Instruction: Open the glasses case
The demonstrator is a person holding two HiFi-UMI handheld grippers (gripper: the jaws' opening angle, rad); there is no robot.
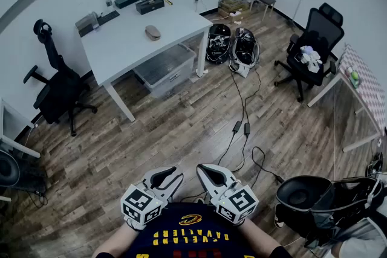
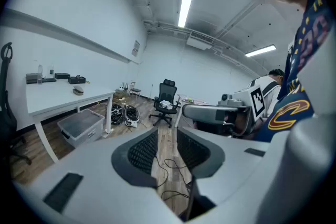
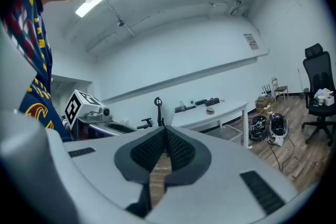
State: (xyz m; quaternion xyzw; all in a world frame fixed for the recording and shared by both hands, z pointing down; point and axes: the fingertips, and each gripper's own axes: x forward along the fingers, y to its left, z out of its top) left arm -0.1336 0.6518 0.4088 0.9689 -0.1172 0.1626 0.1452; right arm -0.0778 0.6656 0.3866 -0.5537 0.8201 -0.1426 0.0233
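The glasses case (image 1: 152, 32), a small brownish oval, lies shut on the white table (image 1: 121, 39) far across the room. It shows small in the left gripper view (image 2: 78, 91) and in the right gripper view (image 3: 210, 110). Both grippers are held close to the person's chest, far from the table. My left gripper (image 1: 170, 177) has its jaws a little apart, and only floor shows between them (image 2: 167, 141). My right gripper (image 1: 203, 169) is shut, its pads meeting at the tips with nothing between them (image 3: 165, 136).
A plastic storage bin (image 1: 163, 69) sits under the table, with black bags (image 1: 233, 45) beside it. Cables (image 1: 242, 124) trail over the wood floor. Black office chairs stand at the left (image 1: 57, 90) and right (image 1: 311, 48). A black stool (image 1: 302, 193) is at lower right.
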